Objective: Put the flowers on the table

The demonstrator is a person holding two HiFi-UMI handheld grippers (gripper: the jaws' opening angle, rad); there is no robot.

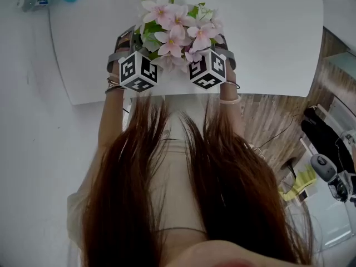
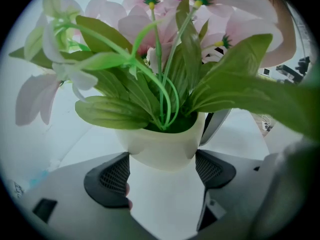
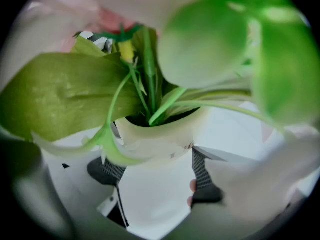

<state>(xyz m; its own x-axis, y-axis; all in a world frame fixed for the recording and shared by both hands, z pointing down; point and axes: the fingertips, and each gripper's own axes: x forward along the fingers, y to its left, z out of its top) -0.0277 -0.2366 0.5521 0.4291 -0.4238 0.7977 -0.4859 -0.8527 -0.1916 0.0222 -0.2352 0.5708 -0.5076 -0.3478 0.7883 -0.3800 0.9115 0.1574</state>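
Left gripper [image 2: 162, 170] has its jaws a moderate way apart, and their ribbed pads [image 2: 116, 176] press the lower sides of the white pot [image 2: 165, 144] at 9 and 3 o'clock. Right gripper [image 3: 155, 173] clasps the same pot from the opposite side, open about as far. Pink flowers [image 1: 178, 29] and green leaves [image 2: 235, 84] rise from the pot, which is over the white bench [image 1: 267, 38] near its 6 o'clock edge. Whether the pot rests on the bench cannot be told.

Pink flowers [image 1: 177, 29] in cream pot [image 2: 165, 144], upright, over white table [image 1: 267, 38]
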